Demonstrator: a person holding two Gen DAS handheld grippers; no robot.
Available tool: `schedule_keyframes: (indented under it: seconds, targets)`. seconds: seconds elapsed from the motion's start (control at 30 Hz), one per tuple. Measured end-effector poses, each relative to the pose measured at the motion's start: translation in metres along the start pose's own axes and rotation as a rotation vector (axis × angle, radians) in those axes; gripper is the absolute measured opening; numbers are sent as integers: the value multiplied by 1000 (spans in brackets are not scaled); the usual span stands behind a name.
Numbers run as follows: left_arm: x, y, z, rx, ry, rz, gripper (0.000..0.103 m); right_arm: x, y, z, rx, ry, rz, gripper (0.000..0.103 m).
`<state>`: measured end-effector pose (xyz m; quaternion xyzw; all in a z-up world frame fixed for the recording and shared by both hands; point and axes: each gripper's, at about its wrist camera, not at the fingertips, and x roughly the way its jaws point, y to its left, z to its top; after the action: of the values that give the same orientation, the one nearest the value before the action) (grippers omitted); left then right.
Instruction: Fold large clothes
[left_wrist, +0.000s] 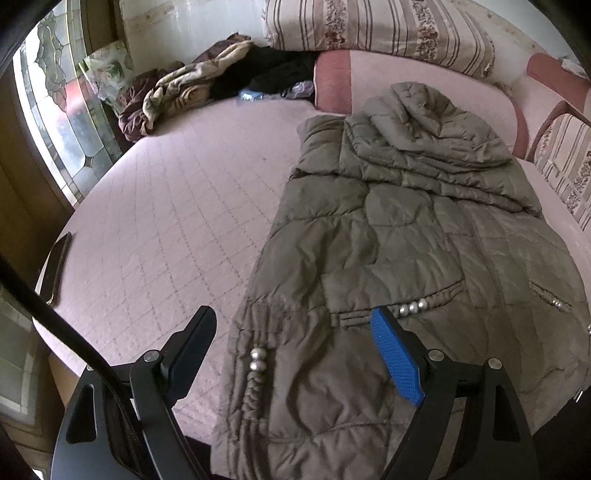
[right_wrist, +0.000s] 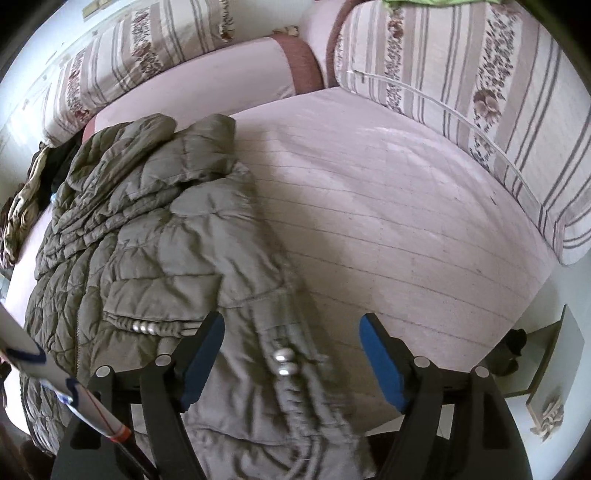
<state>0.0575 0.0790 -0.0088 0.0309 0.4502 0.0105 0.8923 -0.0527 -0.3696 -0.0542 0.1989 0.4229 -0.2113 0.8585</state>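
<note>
Your left hand-held gripper (left_wrist: 293, 354) hangs wide, nothing btwn the pads, over the near left sleeve of the olive quilted puffer jacket (left_wrist: 406, 236). The jacket lies flat on the pink quilted bed (left_wrist: 166, 221), hood at upper right of frame. Your right hand-held gripper (right_wrist: 291, 356) is also wide and empty, above the jacket's other sleeve (right_wrist: 280, 369).

No text, label, brand, number or sign can be read anywhere in either view, neither on the olive quilted jacket (left_wrist: 406, 258) nor on the striped floral cushions (right_wrist: 461, 92).
</note>
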Motion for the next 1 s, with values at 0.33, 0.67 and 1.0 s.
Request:
schedule_keyframes:
  seconds: [0.33, 0.67, 1.0]
  targets:
    - [53, 66, 9, -162, 210, -142, 85, 34, -46, 3, 143, 101, 190, 86]
    - [84, 61, -1, -228, 324, -527, 85, 67, -64, 14, 327, 147, 361, 92]
    - [72, 82, -24, -337, 331, -742, 76, 73, -48, -10, 372, 297, 601, 86]
